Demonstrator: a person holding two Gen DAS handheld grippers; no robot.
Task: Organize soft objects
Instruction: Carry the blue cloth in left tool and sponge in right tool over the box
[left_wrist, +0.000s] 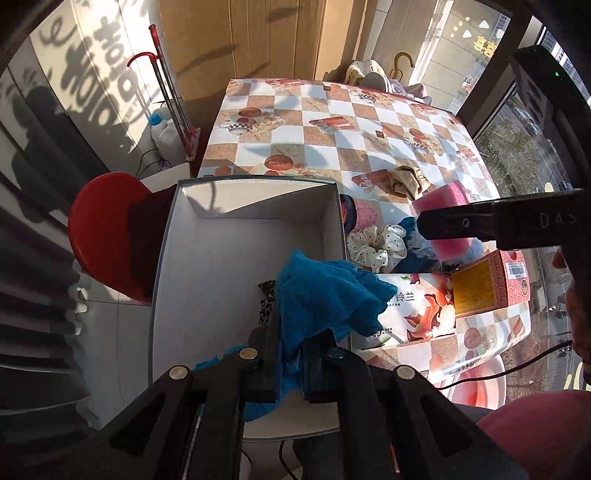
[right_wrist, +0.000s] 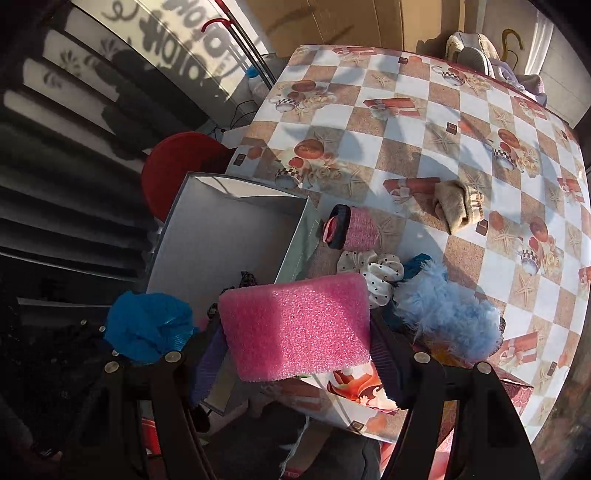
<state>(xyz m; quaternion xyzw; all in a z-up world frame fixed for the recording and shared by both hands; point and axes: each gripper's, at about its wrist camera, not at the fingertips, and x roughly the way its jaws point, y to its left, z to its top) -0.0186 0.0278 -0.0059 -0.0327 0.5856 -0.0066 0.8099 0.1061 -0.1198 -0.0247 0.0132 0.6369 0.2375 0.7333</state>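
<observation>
Crumpled blue mesh cloth (left_wrist: 325, 295) hangs pinched in the closed left gripper (left_wrist: 291, 362) over the white cardboard box (left_wrist: 236, 258), mostly bare inside. Beside it, the right gripper (right_wrist: 295, 332) clamps a pink foam block (right_wrist: 295, 328) above the checkered counter (right_wrist: 424, 147) edge.

Your box (left_wrist: 207, 258) sits at the bench's (left_wrist: 332, 122) nine o'clock edge. At three o'clock of it, on the bench, lie the scrunchie (left_wrist: 376, 242) and rolled sock (left_wrist: 360, 216); the folded cloth (left_wrist: 406, 181) lies beyond, toward one o'clock.
</observation>
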